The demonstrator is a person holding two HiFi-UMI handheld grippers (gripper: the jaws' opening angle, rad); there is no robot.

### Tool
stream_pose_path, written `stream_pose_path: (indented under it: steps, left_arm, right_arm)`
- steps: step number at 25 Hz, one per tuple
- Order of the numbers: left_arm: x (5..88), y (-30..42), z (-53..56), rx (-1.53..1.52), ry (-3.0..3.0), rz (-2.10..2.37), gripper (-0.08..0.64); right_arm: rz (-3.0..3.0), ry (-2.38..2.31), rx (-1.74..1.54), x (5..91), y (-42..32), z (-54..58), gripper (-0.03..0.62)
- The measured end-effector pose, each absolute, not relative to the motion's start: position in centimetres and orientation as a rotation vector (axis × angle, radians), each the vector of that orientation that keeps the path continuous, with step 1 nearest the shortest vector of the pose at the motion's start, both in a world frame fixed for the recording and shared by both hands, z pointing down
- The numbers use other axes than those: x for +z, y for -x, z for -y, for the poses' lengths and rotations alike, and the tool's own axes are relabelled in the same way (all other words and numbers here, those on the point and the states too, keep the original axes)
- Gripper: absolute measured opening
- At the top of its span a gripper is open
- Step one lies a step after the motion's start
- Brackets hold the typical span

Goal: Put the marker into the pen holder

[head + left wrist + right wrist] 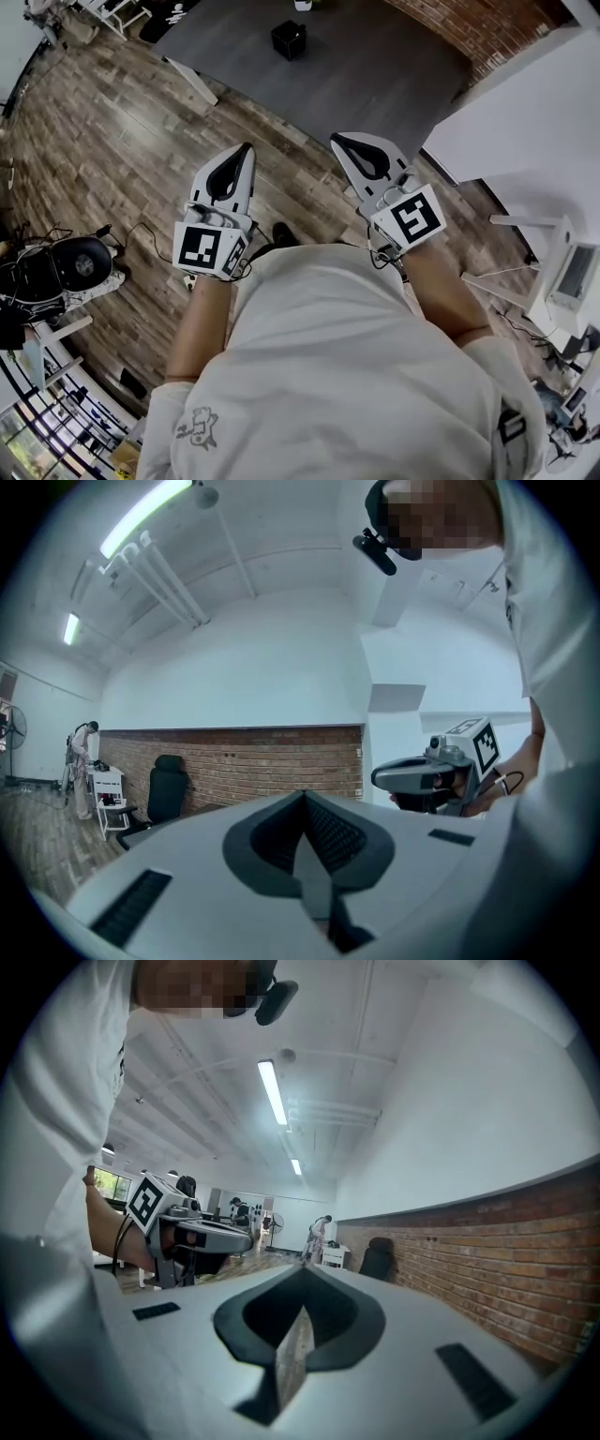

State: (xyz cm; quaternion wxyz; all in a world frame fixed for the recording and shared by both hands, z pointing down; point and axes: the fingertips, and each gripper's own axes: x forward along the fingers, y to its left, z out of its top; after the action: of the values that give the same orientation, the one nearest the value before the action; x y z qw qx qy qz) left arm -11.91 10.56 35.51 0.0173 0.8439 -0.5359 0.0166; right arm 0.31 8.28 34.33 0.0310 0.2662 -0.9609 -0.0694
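Note:
No marker or pen holder shows in any view. In the head view both grippers are held close to the person's chest, above the wood floor, pointing forward. My left gripper [246,148] has its jaws pressed together with nothing between them. My right gripper [336,139] is likewise shut and empty. In the left gripper view its own jaws [305,795] meet in a line, and the right gripper [422,775] hangs to the side. In the right gripper view the closed jaws [302,1271] point down a long room, with the left gripper [211,1232] alongside.
A white table [534,122] stands at the right, beside a brick wall [487,28]. Ahead lie a dark mat [375,66] and a black box [289,39]. A black round device [80,262] sits at the left, a white stand [562,272] at the right. A person [319,1235] stands far off.

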Motion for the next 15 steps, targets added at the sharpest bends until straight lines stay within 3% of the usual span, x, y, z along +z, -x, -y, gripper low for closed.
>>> stream_pose_path:
  steps: [15]
  left_arm:
    - [35.6, -0.7, -17.6, 0.038, -2.58, 1.721, 0.011]
  right_arm:
    - [3.019, -0.738, -0.161, 34.7, -11.9, -14.9, 0.005]
